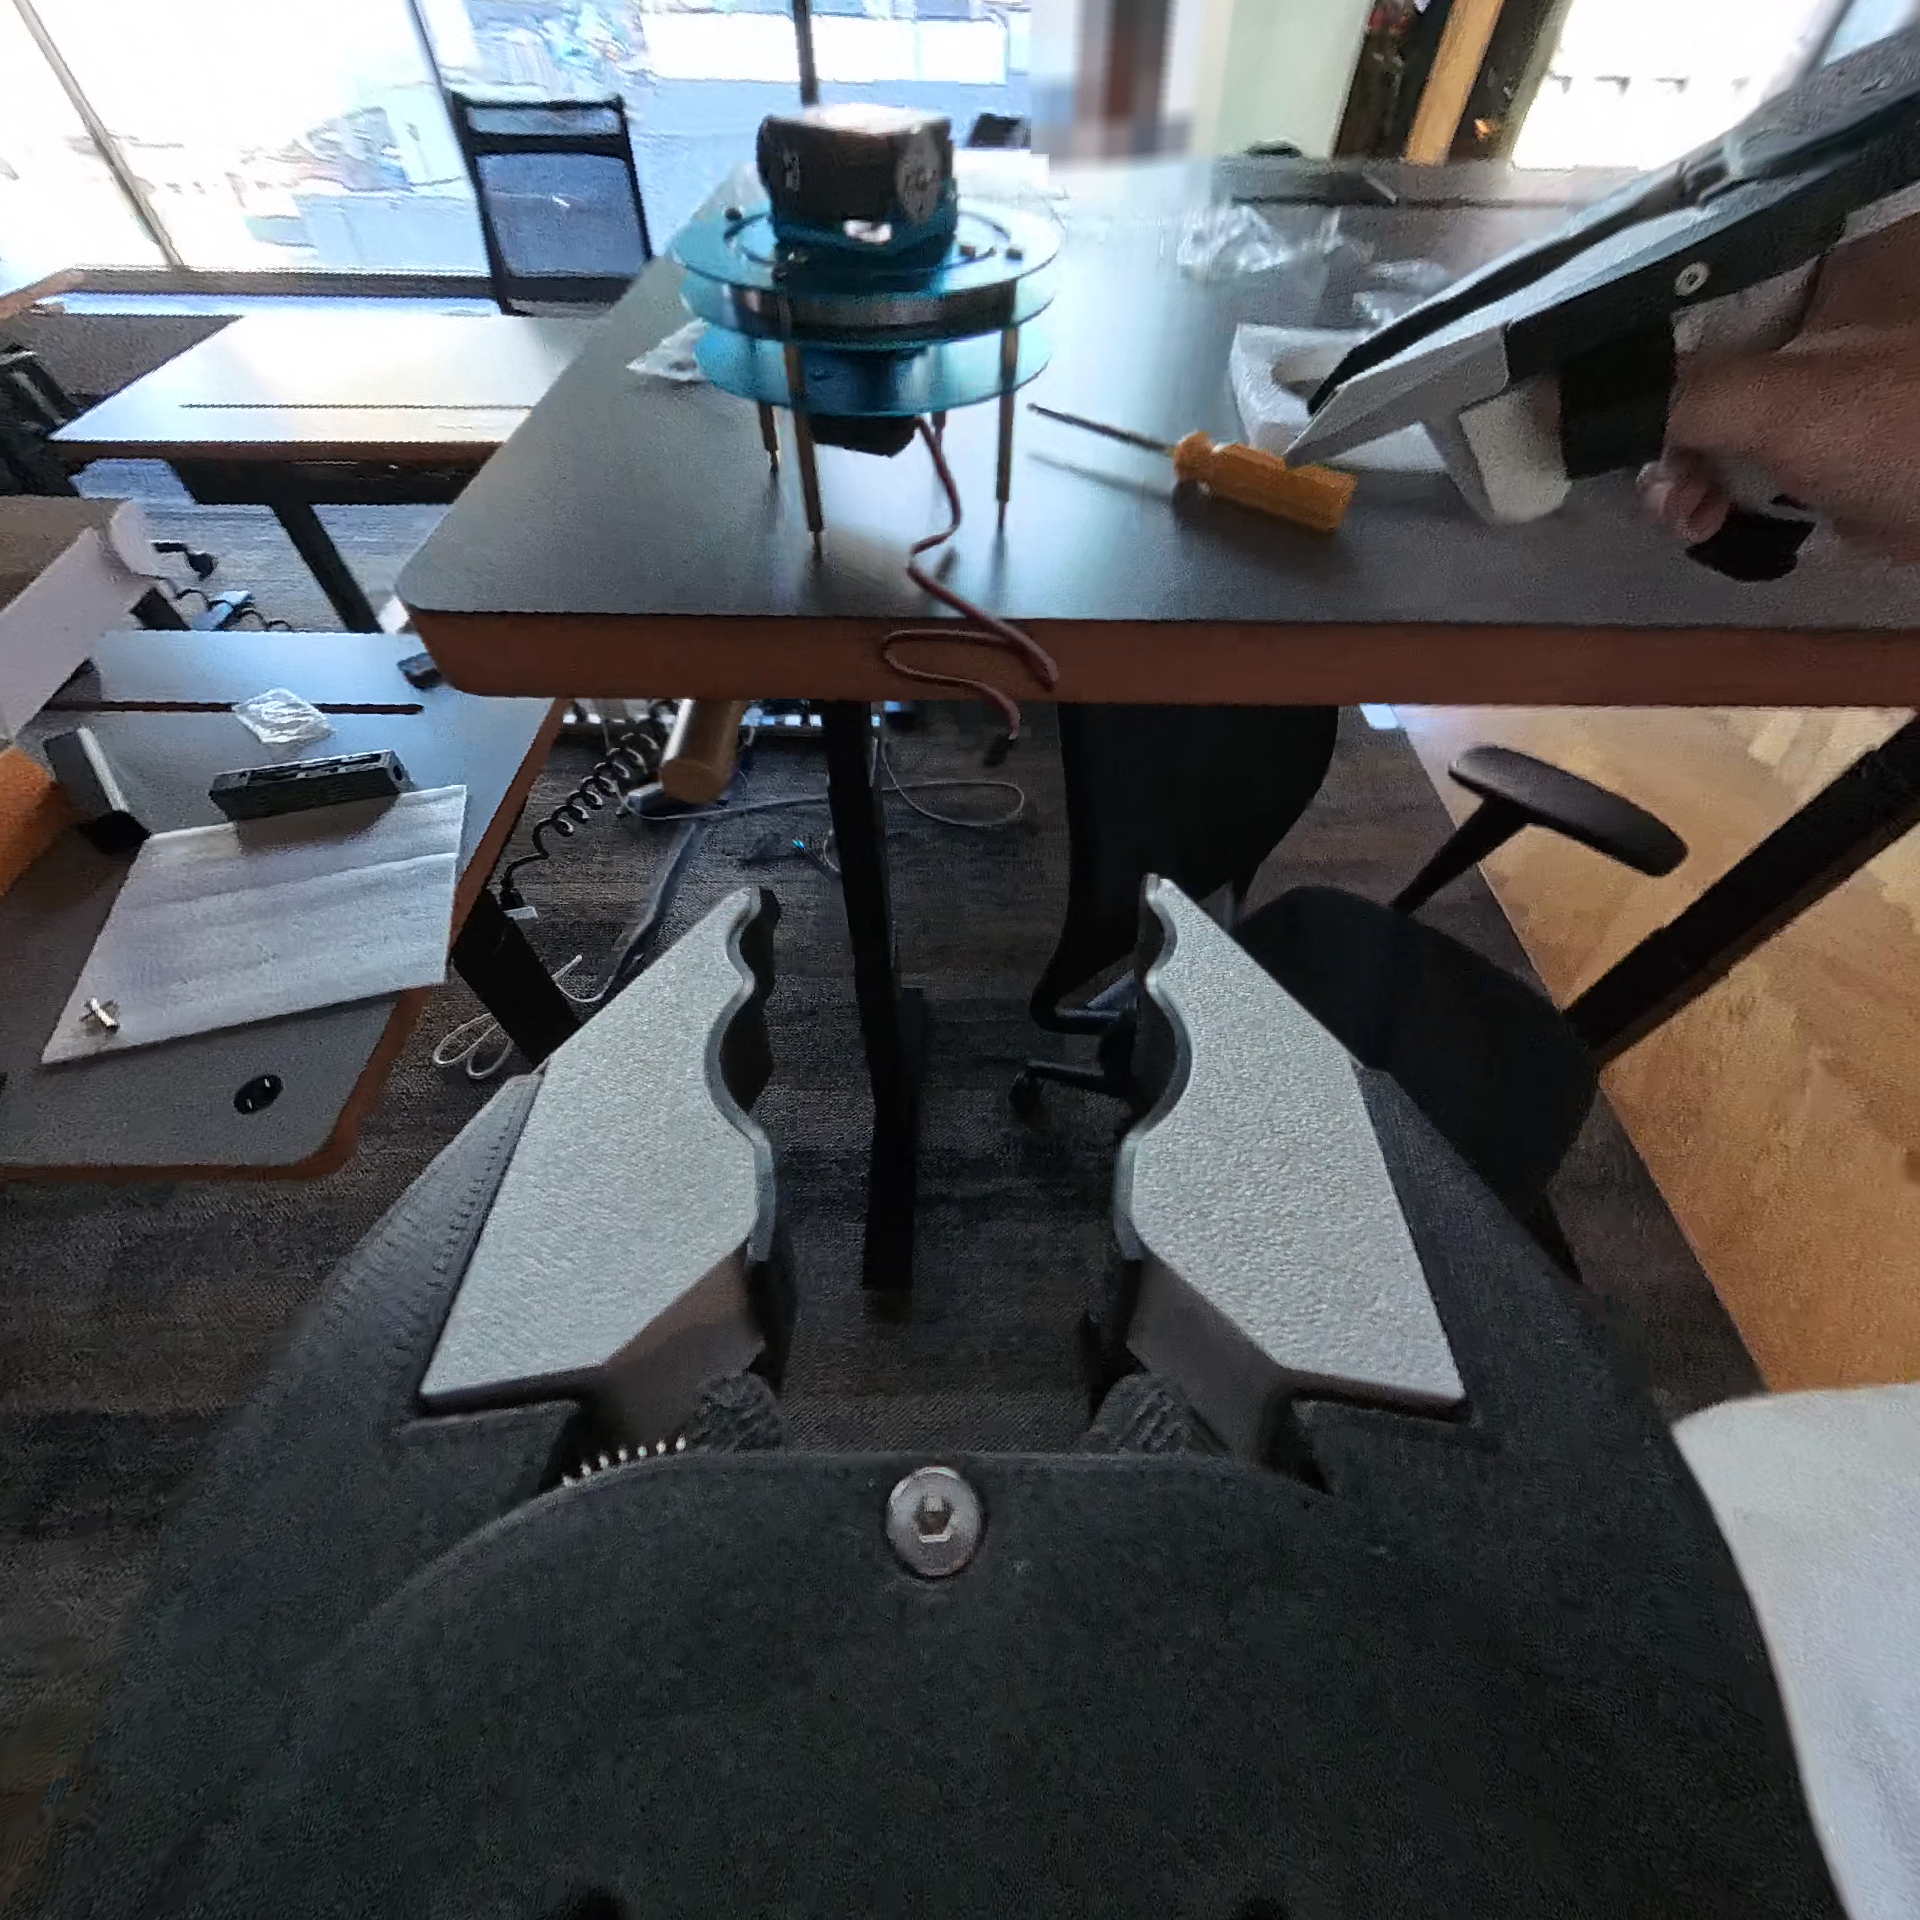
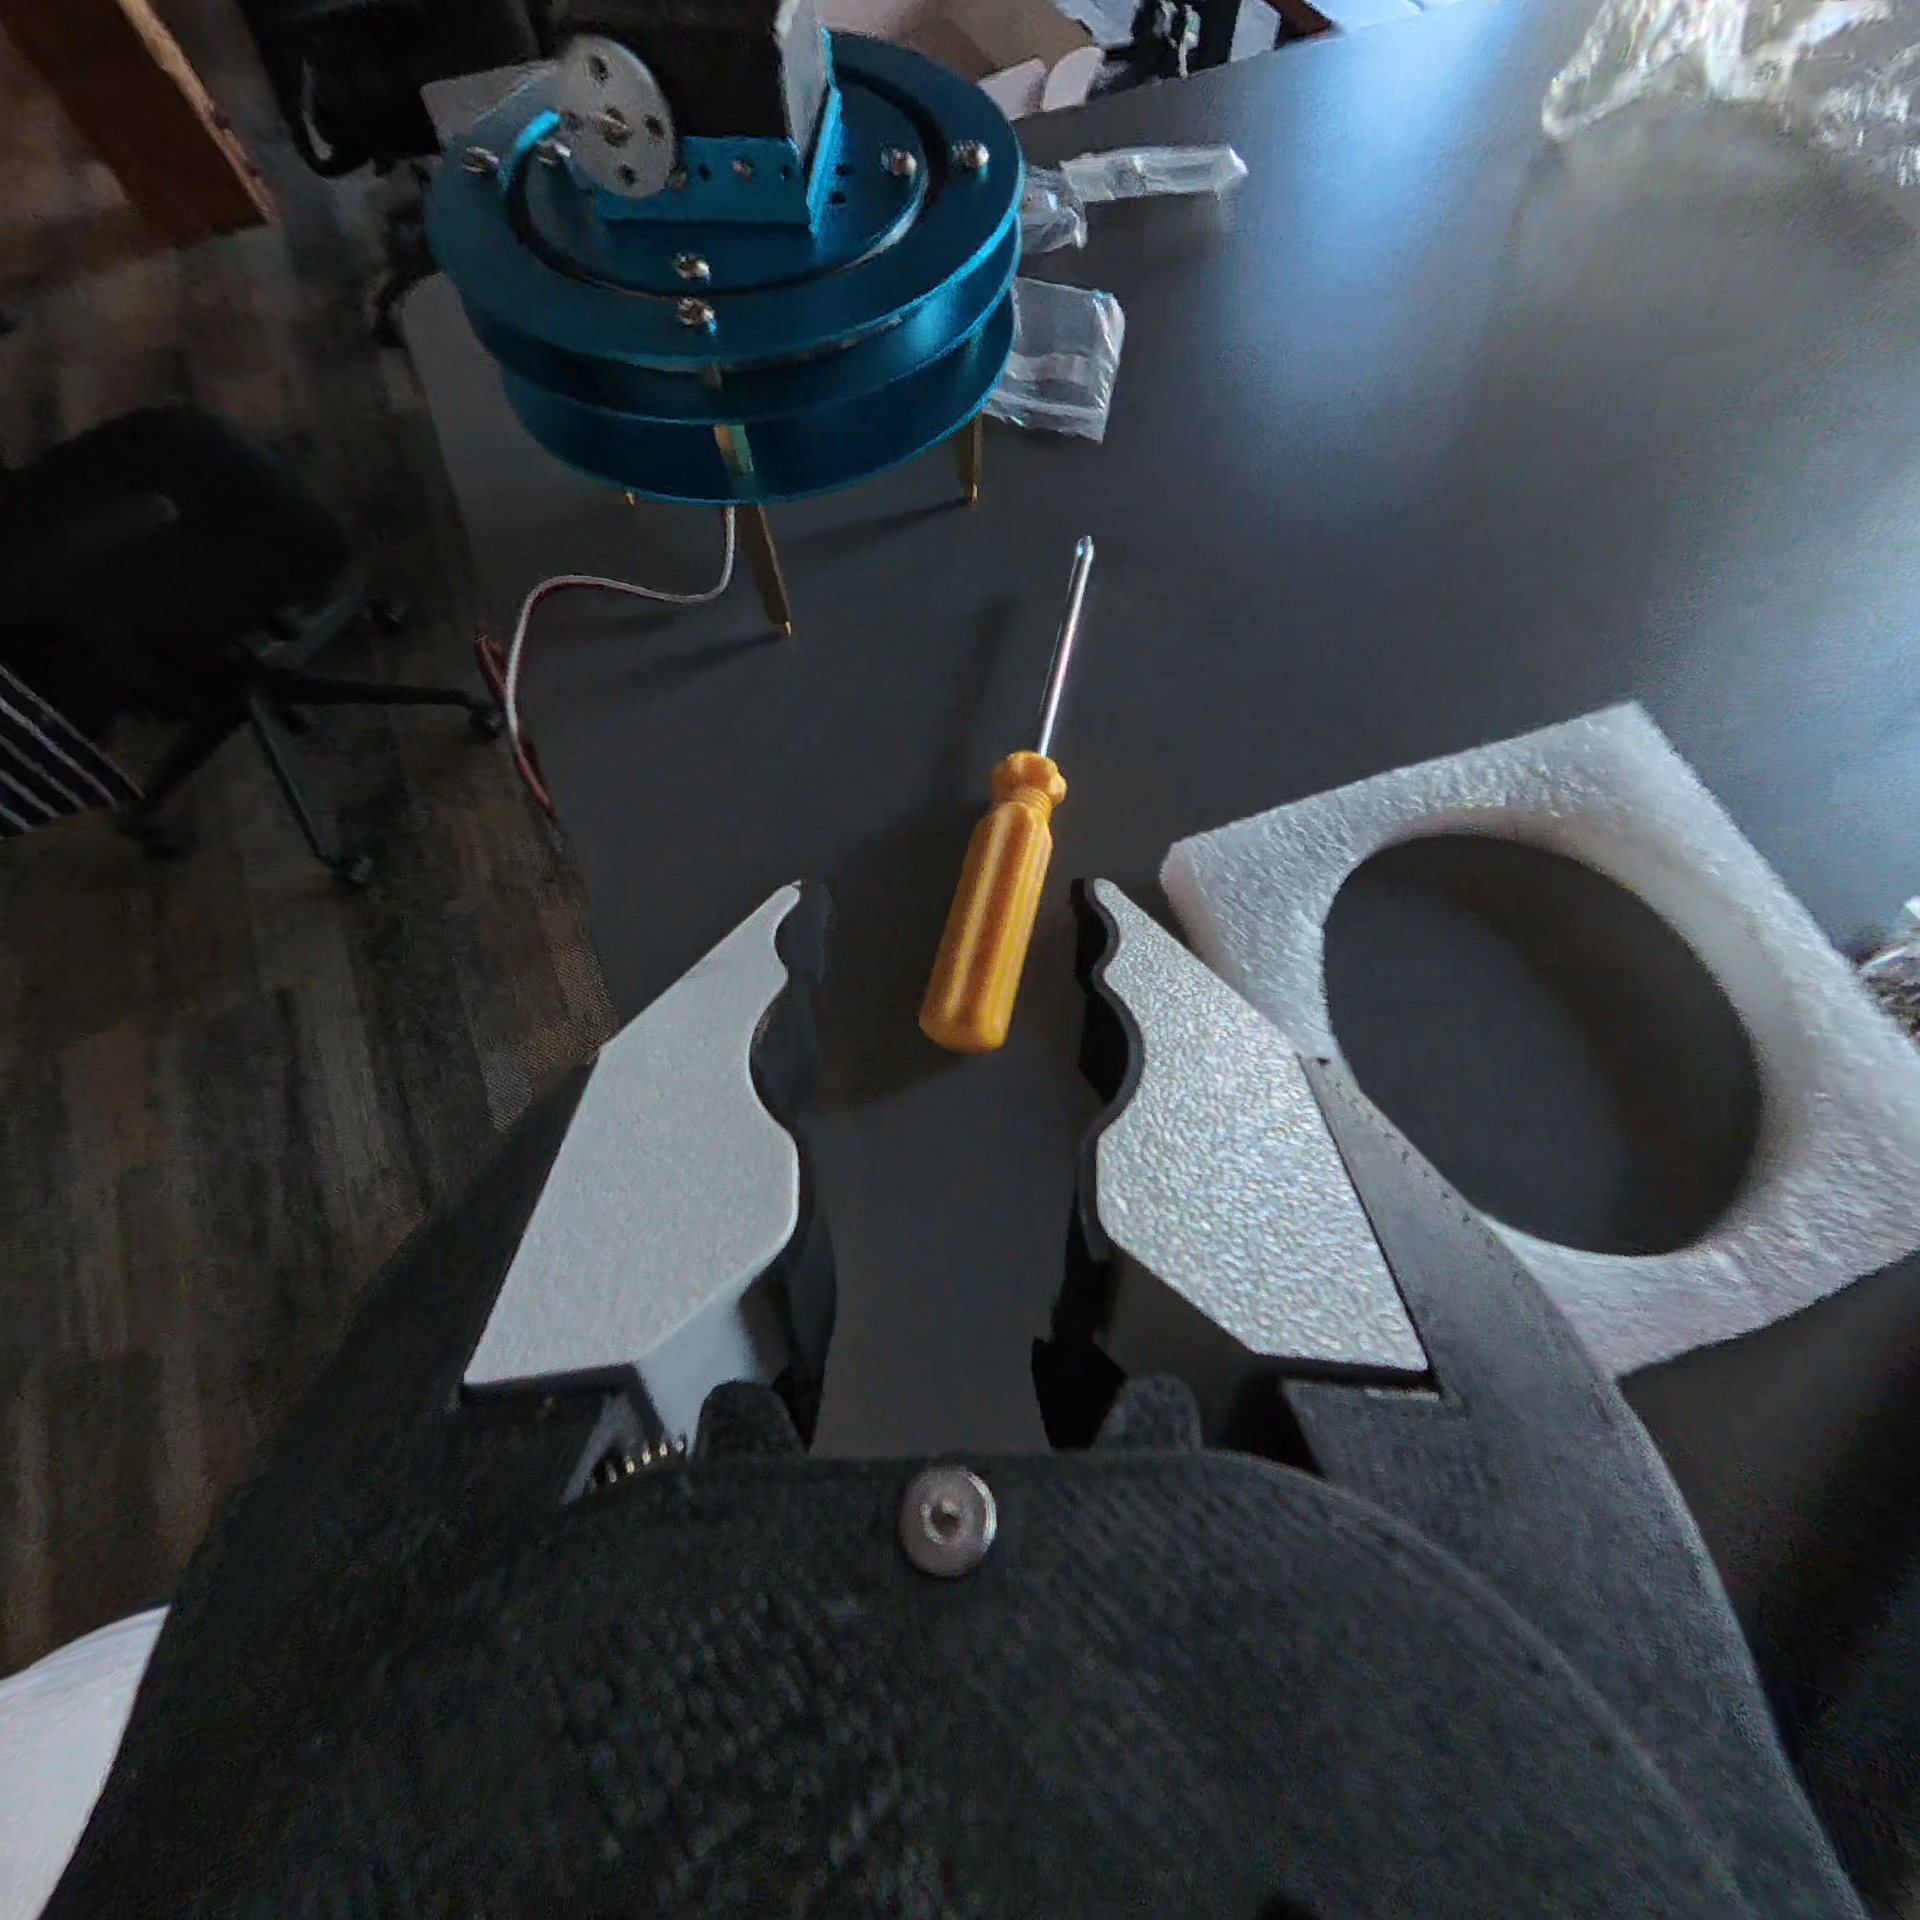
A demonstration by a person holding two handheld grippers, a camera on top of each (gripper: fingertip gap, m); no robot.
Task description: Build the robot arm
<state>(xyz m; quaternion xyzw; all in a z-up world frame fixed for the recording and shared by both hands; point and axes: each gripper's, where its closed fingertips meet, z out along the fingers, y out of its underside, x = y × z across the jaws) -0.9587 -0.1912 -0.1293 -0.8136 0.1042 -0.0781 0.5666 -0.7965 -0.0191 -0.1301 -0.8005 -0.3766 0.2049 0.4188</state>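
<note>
A screwdriver (image 2: 992,904) with an orange handle and thin steel shaft lies on the black table (image 2: 1351,520). My right gripper (image 2: 951,904) is open just above it, with the handle's end between the fingertips, not gripped. From the left wrist view the right gripper (image 1: 1320,426) hovers over the screwdriver (image 1: 1262,483). A blue round-plated assembly (image 2: 727,301) with a motor on top stands on brass legs beyond the screwdriver; it also shows in the left wrist view (image 1: 862,301). My left gripper (image 1: 956,925) is open and empty, held below the table's front edge (image 1: 1143,665).
A white foam block (image 2: 1538,1039) with a round cut-out lies right of the screwdriver. A red and white wire (image 1: 966,623) hangs over the table edge. Clear plastic bags (image 2: 1060,353) lie behind the assembly. An office chair (image 1: 1455,987) and a lower desk (image 1: 239,914) stand nearby.
</note>
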